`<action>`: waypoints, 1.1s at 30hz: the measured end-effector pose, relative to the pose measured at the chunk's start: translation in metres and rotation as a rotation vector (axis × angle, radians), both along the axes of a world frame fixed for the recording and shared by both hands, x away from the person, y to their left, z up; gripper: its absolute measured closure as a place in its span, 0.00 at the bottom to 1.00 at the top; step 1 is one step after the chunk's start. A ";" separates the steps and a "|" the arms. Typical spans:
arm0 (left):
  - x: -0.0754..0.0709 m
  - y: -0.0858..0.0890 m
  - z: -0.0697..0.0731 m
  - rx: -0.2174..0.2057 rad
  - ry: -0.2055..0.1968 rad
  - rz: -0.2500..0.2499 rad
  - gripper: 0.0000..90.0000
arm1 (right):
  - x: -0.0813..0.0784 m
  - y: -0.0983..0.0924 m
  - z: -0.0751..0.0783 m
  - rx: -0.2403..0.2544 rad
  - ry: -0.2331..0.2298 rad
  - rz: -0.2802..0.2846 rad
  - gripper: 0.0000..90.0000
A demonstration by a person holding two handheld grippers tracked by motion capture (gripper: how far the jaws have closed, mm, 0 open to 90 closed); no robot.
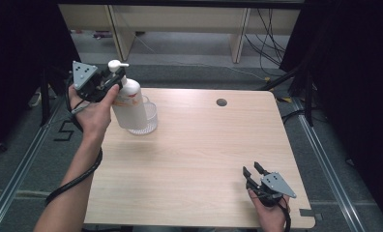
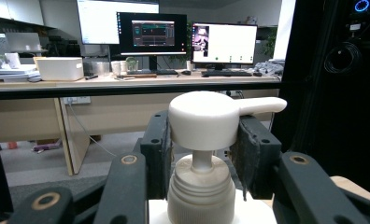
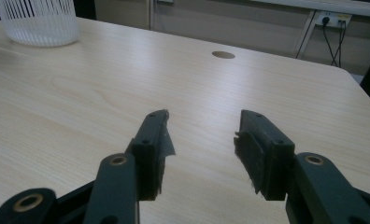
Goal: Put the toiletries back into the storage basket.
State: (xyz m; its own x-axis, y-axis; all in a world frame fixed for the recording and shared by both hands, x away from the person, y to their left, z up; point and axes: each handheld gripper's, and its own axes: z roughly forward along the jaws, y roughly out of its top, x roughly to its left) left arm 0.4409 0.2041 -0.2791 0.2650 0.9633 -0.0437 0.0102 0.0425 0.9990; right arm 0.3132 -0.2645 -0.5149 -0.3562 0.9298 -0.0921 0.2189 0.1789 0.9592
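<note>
Bottle (image 1: 130, 107), white w/ pump top, gripped by left fingers (image 2: 156, 154); right fingers (image 3: 152, 140) open.

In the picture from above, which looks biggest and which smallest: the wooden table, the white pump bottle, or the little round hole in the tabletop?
Largest to smallest, as the high view shows them:
1. The table, by far.
2. The pump bottle, held at its neck by the left gripper.
3. The round hole, smallest.
No close calls.

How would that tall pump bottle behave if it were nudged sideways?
The pump bottle is tall and narrow, so it would probably tip rather than slide. Its smooth plastic looks slippery. The left gripper straddles the pump neck, which likely steadies it.
</note>
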 end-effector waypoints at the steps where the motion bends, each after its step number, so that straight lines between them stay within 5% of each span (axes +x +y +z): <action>1: 0.000 0.000 0.001 0.000 0.000 0.001 0.66 | 0.000 0.000 0.000 -0.003 0.003 0.000 0.59; 4: 0.001 0.000 0.004 -0.001 -0.004 0.003 0.66 | -0.001 0.001 0.000 0.015 0.031 0.006 0.59; 9: 0.004 0.000 0.007 -0.001 -0.003 0.005 0.66 | 0.000 -0.001 0.001 -0.010 0.005 -0.001 0.59; 33: 0.023 0.000 0.015 -0.006 -0.003 0.021 0.66 | -0.001 0.001 0.000 0.010 0.027 0.009 0.59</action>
